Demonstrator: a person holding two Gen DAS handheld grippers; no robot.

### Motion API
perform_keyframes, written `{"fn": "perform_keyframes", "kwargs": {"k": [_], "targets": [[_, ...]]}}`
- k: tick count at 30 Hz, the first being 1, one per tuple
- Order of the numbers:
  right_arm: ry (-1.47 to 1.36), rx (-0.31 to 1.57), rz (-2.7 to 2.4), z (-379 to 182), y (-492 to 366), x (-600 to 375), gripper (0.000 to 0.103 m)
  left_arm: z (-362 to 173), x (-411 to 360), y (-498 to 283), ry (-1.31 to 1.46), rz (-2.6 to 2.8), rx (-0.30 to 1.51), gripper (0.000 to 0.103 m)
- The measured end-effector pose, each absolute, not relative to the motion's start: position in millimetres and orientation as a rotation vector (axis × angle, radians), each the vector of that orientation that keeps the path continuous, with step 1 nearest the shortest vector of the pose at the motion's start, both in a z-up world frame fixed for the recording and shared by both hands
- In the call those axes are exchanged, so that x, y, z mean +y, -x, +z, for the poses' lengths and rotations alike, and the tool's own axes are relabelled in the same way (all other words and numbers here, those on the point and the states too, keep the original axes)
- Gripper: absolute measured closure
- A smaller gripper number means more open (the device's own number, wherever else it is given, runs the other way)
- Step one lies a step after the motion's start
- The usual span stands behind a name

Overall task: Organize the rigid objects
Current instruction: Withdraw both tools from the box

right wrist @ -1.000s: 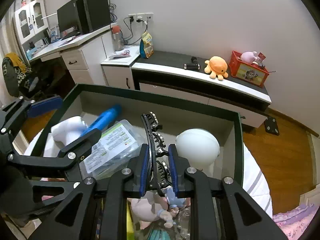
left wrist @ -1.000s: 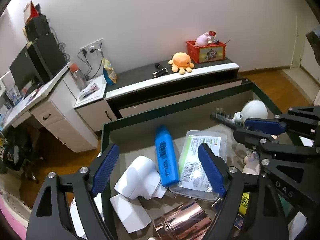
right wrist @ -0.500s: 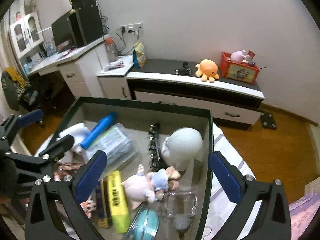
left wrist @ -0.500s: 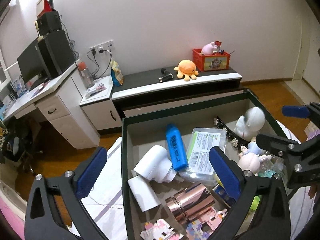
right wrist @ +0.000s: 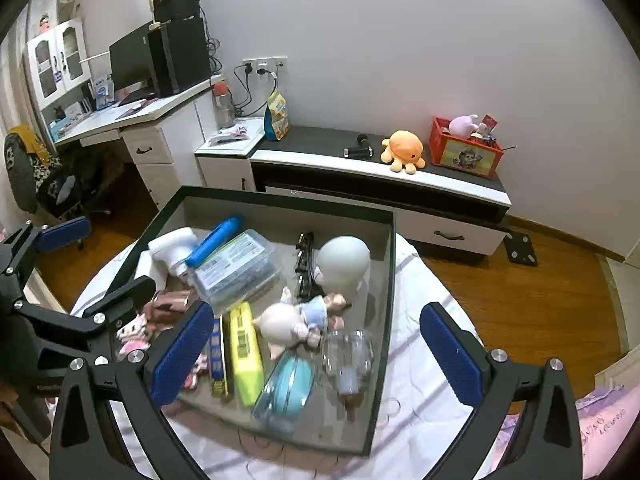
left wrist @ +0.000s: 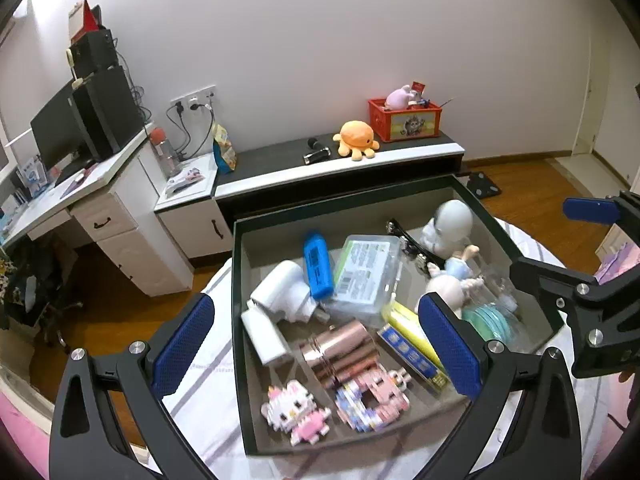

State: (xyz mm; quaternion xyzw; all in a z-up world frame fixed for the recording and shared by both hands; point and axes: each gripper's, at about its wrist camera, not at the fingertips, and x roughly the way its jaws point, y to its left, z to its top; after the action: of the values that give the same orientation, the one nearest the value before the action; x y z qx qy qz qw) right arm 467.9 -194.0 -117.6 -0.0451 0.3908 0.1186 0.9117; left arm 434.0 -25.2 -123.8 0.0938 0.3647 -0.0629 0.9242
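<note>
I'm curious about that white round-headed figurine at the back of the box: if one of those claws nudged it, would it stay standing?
Probably not. The white figurine looks top-heavy: a big round head over a smaller body, so a push high up would likely tip it. Its smooth, rounded head may also slip between flat pads. It stands close to the box wall and the black hair clip, which might catch it.

The left tool (left wrist: pixel 320 344) is a black, angular frame with triangular cut-outs in its two arms. Each finger carries a long blue pad (left wrist: pixel 182 346) with a fine dotted texture. Round silver screws sit at the joints of the linkage. The right tool (right wrist: pixel 316 354) has the same build: black frame, textured blue pads (right wrist: pixel 450 354), silver screws near the pad roots and faint pale lettering on its side bar.
</note>
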Motion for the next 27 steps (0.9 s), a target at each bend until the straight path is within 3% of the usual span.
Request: {"fn": "perform_keyframes", "kwargs": {"k": [16, 27], "targets": [[0.098, 0.719, 0.26, -92.1, -368.0, -192.8, 0.0, -79.5, -19.6, -326.5, -0.163, -0.103, 0.604, 0.0], [0.088, 0.556, 0.281, -58.1, -273.1, -179.3, 0.0, -47.3, -10.1, -225.4, -0.171, -0.055, 0.421, 0.0]]}}
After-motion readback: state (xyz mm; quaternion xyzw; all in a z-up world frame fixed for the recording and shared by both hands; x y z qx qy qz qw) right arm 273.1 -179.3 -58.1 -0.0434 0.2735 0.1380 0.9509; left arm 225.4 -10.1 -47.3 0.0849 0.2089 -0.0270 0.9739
